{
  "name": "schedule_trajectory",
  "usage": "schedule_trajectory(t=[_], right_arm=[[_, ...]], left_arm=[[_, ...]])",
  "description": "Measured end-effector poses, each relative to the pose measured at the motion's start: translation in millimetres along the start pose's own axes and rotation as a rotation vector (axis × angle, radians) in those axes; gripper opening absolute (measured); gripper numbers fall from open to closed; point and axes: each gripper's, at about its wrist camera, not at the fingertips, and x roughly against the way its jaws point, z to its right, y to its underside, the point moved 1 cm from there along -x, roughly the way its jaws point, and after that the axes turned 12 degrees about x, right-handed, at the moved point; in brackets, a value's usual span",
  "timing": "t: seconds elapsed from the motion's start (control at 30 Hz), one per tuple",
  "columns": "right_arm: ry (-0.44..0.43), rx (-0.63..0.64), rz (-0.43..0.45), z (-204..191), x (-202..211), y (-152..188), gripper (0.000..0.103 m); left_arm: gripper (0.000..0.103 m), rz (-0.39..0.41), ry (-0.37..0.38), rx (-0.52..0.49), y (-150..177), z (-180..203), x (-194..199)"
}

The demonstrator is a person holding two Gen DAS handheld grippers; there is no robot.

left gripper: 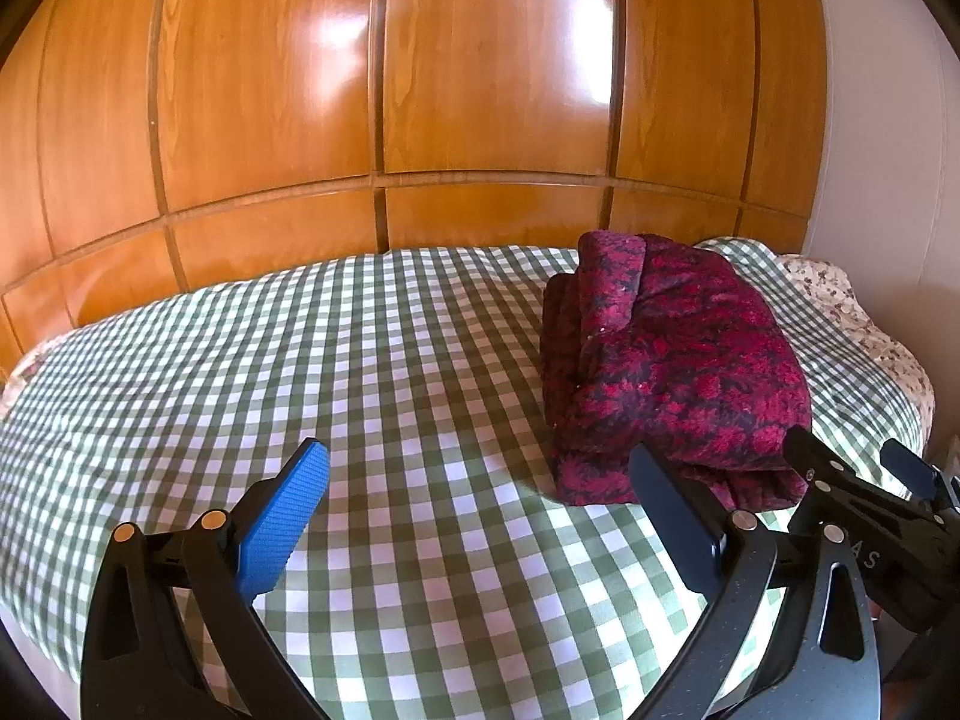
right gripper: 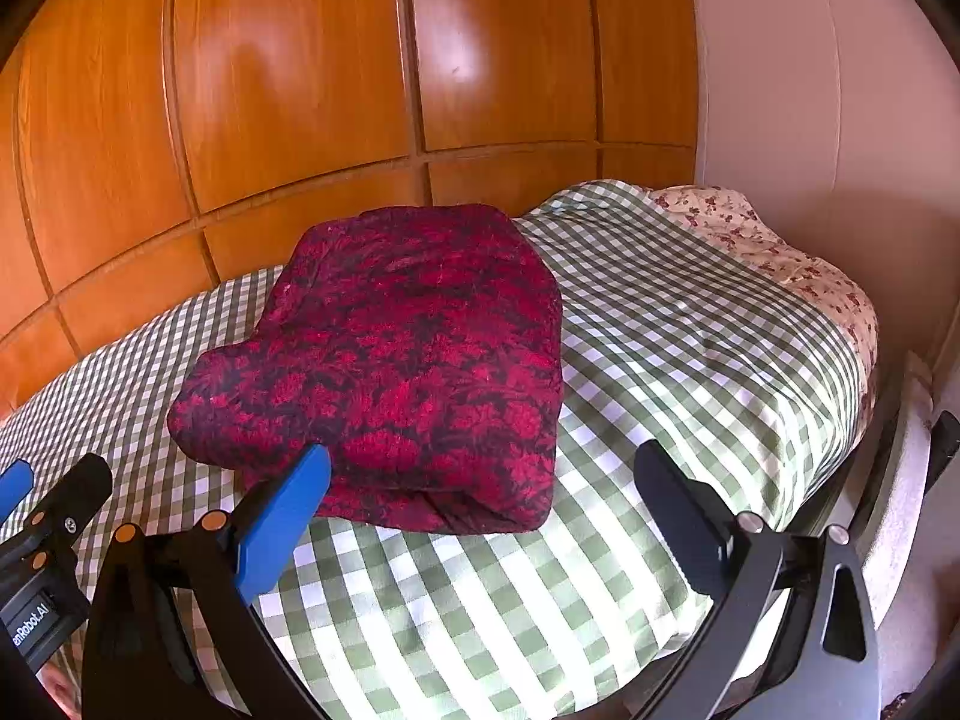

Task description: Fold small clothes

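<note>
Your left gripper (left gripper: 480, 504) has its jaws released and grasps nothing; below it lies bare checked bedcover (left gripper: 360, 360). Your right gripper (right gripper: 480, 504) also has its jaws spread wide and empty. The folded red-and-black garment (right gripper: 390, 348) rests on the bed, toward the wooden panelling (right gripper: 270, 90), just ahead of the right gripper and to the right of the left one.
</note>
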Motion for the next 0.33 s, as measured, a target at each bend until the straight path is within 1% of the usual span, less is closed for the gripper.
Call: schedule_trajectory(t=[0.1, 0.2, 0.27, 0.33], right_arm=[[-0.004, -0.002, 0.005, 0.5, 1.0, -0.6, 0.101], [-0.007, -0.012, 0.025, 7.3, 3.3, -4.8, 0.101], [-0.01, -0.025, 0.034, 16.0, 2.8, -9.4, 0.101], [-0.003, -0.059, 0.033, 33.1, -1.9, -15.1, 0.101]], left_arm=[[0.099, -0.016, -0.001, 0.013, 0.3, -1.4, -2.6], [0.099, -0.029, -0.02, 0.023, 0.7, -3.8, -7.6], [0.099, -0.048, -0.024, 0.031, 1.8, -7.1, -13.6], [0.099, -0.065, -0.037, 0.032, 3.7, -11.0, -21.3]])
